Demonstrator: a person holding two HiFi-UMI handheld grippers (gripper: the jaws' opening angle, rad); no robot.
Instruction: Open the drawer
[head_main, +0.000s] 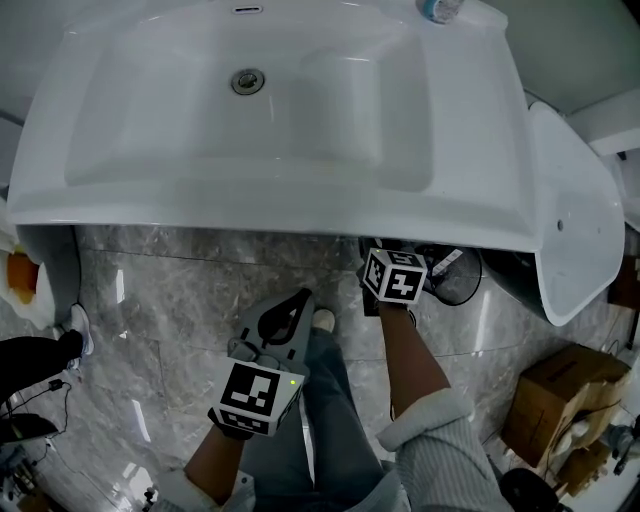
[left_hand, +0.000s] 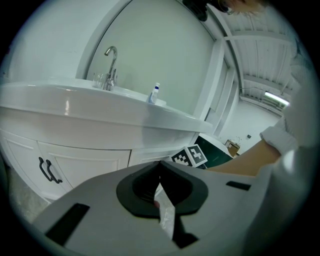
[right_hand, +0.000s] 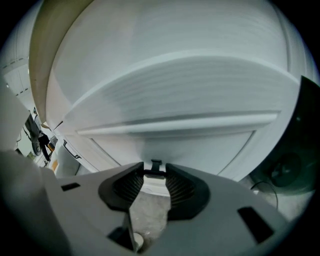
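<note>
Right gripper (right_hand: 155, 173) has its jaws apart, their ribbed tips standing on either side of the small dark handle (right_hand: 156, 165) of the drawer (right_hand: 200, 147). The handle's bar lies across the gap between the tips, and no clamp on it shows. The drawer's white front sits just under the overhanging rim of the white washbasin (head_main: 480, 195), on the right part of the vanity, and in the head view the basin hides it. In that view only the right gripper's marker cube (head_main: 395, 276) and the bare forearm behind it show, pushed in below the basin's front edge.

Left gripper (head_main: 300, 300) is clenched with nothing between its jaws and hangs over the grey marble floor (head_main: 150, 300), well apart from the vanity. Its own view looks up at a white cabinet door (left_hand: 85, 160) with a black handle (left_hand: 47, 170), a chrome faucet (left_hand: 111, 62) and a small bottle (left_hand: 155, 93) on the basin.
</note>
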